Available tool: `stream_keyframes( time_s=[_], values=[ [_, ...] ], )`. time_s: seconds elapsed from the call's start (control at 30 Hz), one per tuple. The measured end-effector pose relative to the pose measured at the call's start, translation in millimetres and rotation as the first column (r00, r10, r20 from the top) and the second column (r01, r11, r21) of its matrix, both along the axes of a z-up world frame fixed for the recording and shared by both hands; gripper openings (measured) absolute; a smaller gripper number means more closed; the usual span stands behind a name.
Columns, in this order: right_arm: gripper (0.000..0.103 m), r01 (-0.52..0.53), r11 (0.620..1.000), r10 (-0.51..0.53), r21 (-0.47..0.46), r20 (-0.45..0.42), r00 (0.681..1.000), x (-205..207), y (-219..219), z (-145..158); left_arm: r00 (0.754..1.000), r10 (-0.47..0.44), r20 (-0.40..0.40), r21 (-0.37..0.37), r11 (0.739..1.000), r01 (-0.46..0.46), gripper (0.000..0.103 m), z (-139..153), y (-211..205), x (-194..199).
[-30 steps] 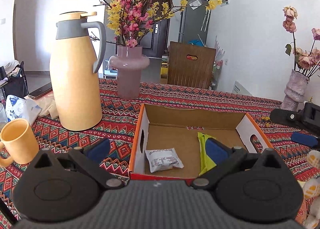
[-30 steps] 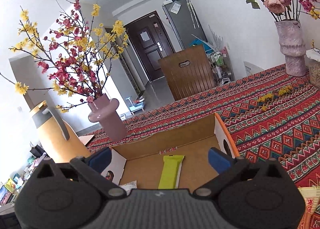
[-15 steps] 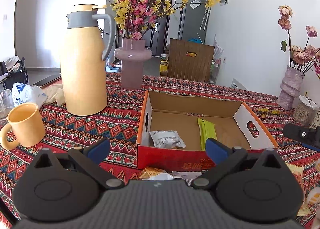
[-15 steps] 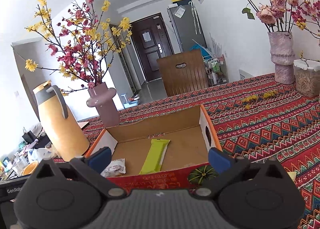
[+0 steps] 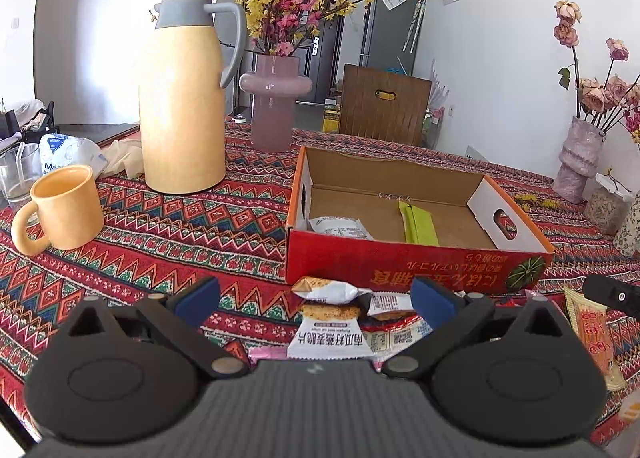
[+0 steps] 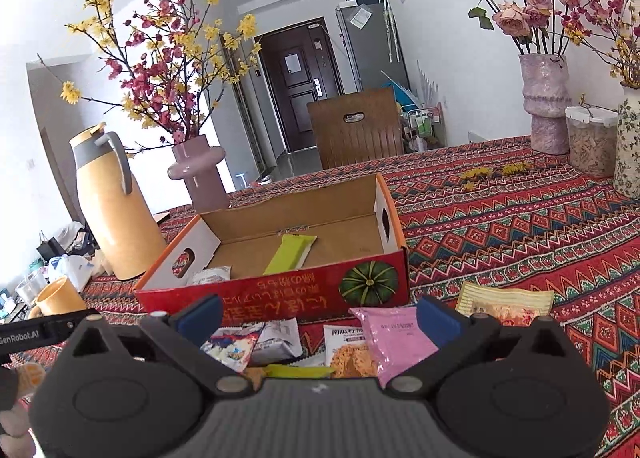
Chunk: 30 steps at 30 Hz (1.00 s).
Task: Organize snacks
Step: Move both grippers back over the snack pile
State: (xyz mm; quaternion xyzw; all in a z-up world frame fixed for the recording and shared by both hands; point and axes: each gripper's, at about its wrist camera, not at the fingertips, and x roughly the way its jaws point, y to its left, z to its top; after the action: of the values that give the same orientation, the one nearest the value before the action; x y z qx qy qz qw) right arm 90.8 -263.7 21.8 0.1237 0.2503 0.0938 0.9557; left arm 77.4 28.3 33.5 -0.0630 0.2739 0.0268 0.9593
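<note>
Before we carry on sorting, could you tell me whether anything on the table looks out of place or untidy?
Yes. Only two snacks lie in the cardboard box: a green bar and a white packet. The rest sit in a loose, overlapping heap on the tablecloth before it. Yellow petals are scattered near the far vase.

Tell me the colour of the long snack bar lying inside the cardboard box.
Lime green snack bar, clearest in the right wrist view.

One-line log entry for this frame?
left gripper: open, empty | right gripper: open, empty | box: green bar, white packet | loose snacks: in front of box
</note>
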Motion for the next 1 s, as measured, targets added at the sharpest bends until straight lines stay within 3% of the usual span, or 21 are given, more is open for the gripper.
stream_keyframes(
  time_s=[0.43, 0.7, 1.0],
  values=[
    [0.103, 0.0, 1.0, 0.001, -0.023, 0.032, 0.999, -49, -3, -19, 1.0, -0.007, -0.021, 0.011, 1.0, 0.007, 0.103, -20, -1, -42],
    [0.103, 0.038, 0.995, -0.025, -0.095, 0.132, 0.991, -80, -4, -25, 1.0, 0.002, -0.017, 0.015, 1.0, -0.002, 0.103, -26, 6, -63],
    [0.103, 0.077, 0.989, -0.073, -0.125, 0.032, 0.997, -65, -9, -36, 0.999, 0.022, -0.024, 0.006, 1.0, -0.022, 0.103, -31, 15, -63]
  ],
)
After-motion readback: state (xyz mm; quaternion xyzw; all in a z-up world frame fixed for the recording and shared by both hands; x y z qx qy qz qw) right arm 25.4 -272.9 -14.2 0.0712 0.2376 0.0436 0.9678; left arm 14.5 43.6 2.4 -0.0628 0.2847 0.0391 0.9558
